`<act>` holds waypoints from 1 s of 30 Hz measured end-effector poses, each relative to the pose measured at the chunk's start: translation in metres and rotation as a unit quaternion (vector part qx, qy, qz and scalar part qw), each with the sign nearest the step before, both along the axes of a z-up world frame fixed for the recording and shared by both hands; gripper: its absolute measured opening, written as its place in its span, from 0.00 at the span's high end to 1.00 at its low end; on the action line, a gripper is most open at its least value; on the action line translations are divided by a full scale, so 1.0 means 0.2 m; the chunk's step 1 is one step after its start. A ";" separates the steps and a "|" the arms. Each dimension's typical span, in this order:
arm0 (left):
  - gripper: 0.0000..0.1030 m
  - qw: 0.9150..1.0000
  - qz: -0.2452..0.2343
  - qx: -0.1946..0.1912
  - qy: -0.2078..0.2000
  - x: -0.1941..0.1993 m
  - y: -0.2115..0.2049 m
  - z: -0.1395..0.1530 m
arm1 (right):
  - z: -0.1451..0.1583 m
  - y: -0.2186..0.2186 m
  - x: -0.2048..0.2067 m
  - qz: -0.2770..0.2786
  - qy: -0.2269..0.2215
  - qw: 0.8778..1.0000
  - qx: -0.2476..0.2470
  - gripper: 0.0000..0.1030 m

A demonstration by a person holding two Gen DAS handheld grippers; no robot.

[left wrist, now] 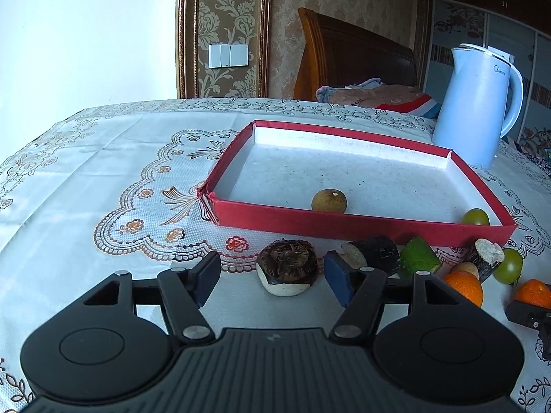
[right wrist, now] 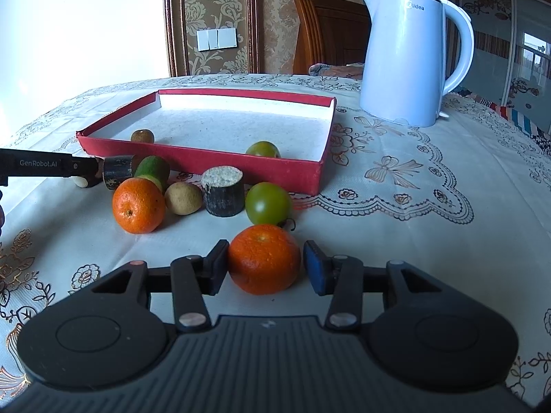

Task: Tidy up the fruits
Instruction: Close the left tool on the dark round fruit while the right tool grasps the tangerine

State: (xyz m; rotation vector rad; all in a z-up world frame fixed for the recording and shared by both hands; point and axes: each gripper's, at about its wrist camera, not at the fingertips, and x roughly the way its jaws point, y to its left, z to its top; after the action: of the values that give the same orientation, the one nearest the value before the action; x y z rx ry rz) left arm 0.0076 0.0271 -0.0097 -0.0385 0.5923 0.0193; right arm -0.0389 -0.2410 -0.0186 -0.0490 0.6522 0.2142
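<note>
White kettle behind red tray, fruits crowding front

Right gripper closed on an orange, red tray behind, white kettle beyond.

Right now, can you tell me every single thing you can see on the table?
tray: one, red, white inside, mid-table
kettle: one, white, behind tray
oranges: two, orange, before tray
green tomatoes: two; one in tray, one outside
tan round fruits: two; one in tray, one outside
dark cylinders: two, black, before tray
green chunk: one, beside a cylinder
brown bulb: one, white base
tablecloth: one, white, patterned
left gripper: black, open around bulb
right gripper: black, gripping nearer orange
</note>
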 end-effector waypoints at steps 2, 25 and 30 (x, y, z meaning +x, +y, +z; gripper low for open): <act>0.36 1.000 0.001 0.002 0.008 0.01 0.00 -0.01 | 0.00 0.00 0.00 0.000 0.000 1.000 0.000 0.58; 0.39 1.000 0.004 0.004 0.028 0.07 0.00 -0.03 | 0.00 0.01 0.00 0.000 -0.001 1.000 -0.008 0.59; 0.43 1.000 0.000 0.005 0.027 0.06 0.00 -0.03 | 0.00 0.01 0.00 0.000 -0.001 1.000 -0.008 0.58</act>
State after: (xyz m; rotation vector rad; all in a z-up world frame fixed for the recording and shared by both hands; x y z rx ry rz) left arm 0.0206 0.0263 -0.0164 -0.0280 0.6468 0.0230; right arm -0.0391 -0.2386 -0.0192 -0.0645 0.6523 0.2088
